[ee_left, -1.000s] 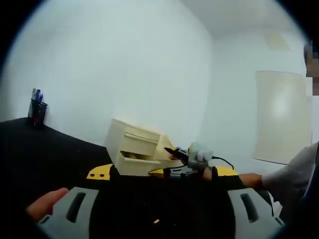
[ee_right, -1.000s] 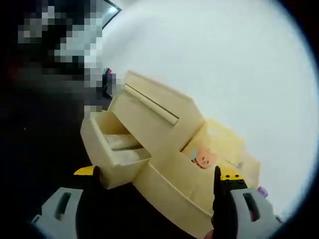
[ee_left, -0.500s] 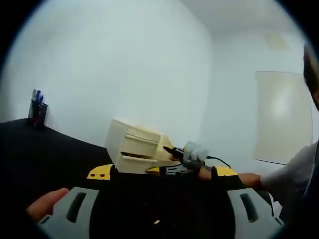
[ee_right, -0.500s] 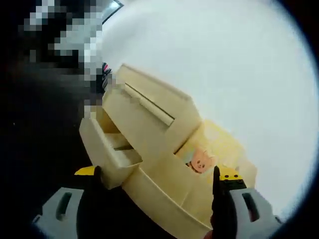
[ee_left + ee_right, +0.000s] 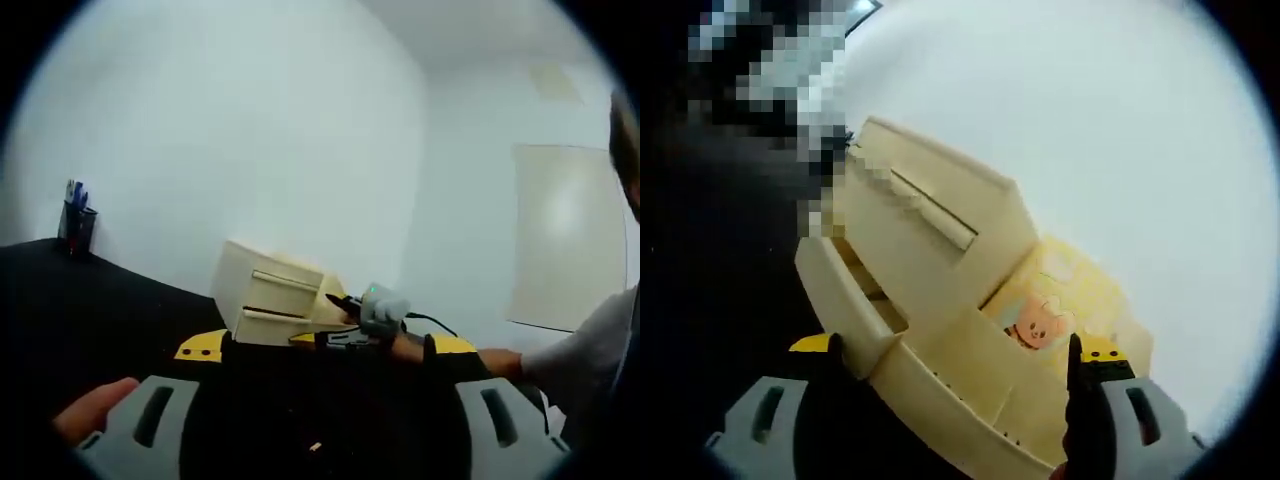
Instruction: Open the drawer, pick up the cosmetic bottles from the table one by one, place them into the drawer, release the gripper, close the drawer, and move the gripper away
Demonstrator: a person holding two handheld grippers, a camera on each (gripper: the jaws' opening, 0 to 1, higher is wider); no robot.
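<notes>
On the black table [image 5: 90, 310], the cream drawer unit [image 5: 268, 305] stands well beyond the left gripper [image 5: 320, 425], whose jaws are spread wide with nothing between them. Seen from the right gripper [image 5: 950, 425], the lower drawer [image 5: 845, 315] is open only a crack, its front just past that gripper's widely parted, unloaded jaws. Far left stands a dark pen cup [image 5: 76, 225]; no cosmetic bottle can be made out
</notes>
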